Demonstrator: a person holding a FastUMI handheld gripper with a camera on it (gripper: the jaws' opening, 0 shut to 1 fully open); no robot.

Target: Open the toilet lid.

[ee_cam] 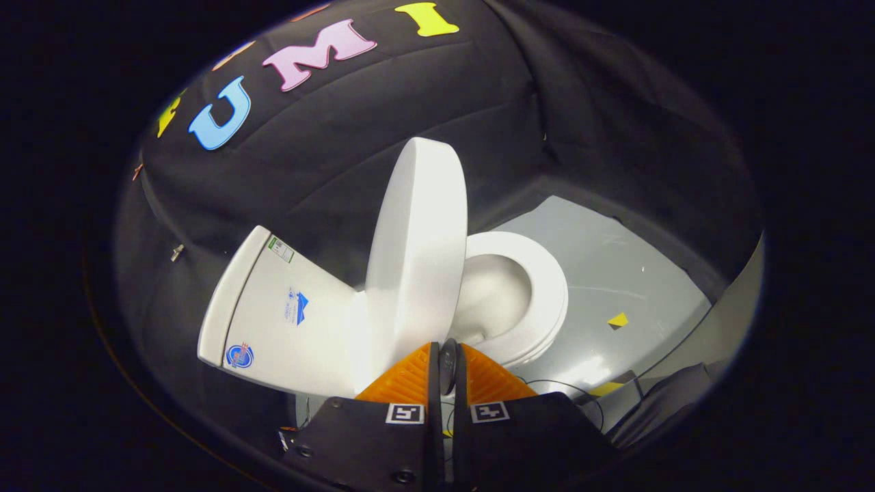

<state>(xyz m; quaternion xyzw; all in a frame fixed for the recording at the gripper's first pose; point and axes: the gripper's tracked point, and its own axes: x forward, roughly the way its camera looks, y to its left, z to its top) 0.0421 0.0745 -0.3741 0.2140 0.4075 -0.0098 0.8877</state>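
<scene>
A white toilet stands just beyond the fingers. Its lid [417,253] is raised and stands almost upright between the tank [287,307] and the bowl. The seat ring [540,287] lies flat on the bowl, whose inside [492,294] is exposed. My gripper [448,350] is shut, fingers pressed together with no part of the toilet between them. The fingertips sit right below the lid's lower end, near the hinge side. Whether they touch the lid I cannot tell.
Grey floor [615,273] spreads past the bowl, with small yellow tape marks [618,320] on it. A thin dark cable [581,393] curls on the floor beside the fingers. The black cloth wall [307,171] rises close behind the tank.
</scene>
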